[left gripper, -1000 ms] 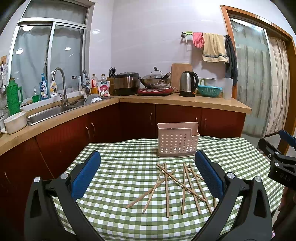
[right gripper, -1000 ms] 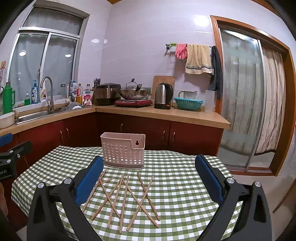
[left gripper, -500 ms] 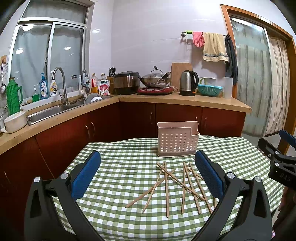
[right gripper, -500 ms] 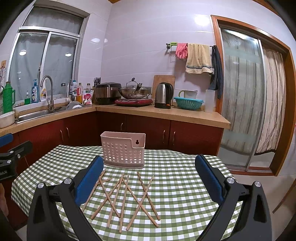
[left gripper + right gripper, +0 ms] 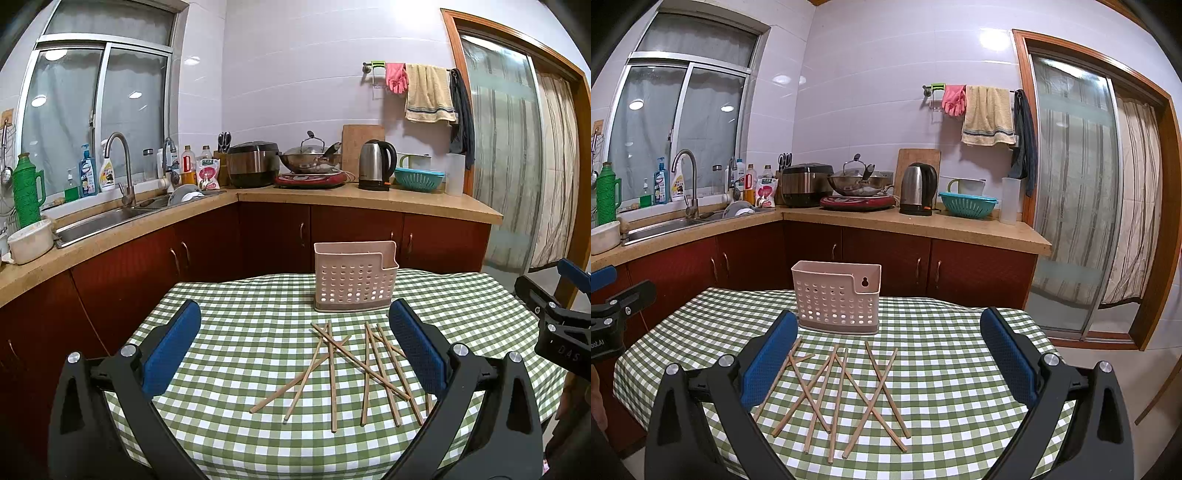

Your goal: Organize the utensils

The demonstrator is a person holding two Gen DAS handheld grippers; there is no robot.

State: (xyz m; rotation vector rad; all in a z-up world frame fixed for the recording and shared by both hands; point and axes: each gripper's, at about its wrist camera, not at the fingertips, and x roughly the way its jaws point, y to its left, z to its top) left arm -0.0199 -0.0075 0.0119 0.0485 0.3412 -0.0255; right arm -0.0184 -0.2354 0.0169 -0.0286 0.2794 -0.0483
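Left gripper (image 5: pixel 295 343) gapes wide, holding nothing; right gripper (image 5: pixel 888 350) is spread wide too, nothing held. Chopsticks (image 5: pixel 846 387) lie crisscrossed at lower centre on the table (image 5: pixel 960 369), holder (image 5: pixel 836 297) upright just above them.

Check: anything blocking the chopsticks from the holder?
Nothing visible. The chopsticks lie loose and crossed on the tablecloth, just in front of the holder. Bare cloth lies between them, and the holder's top is open.
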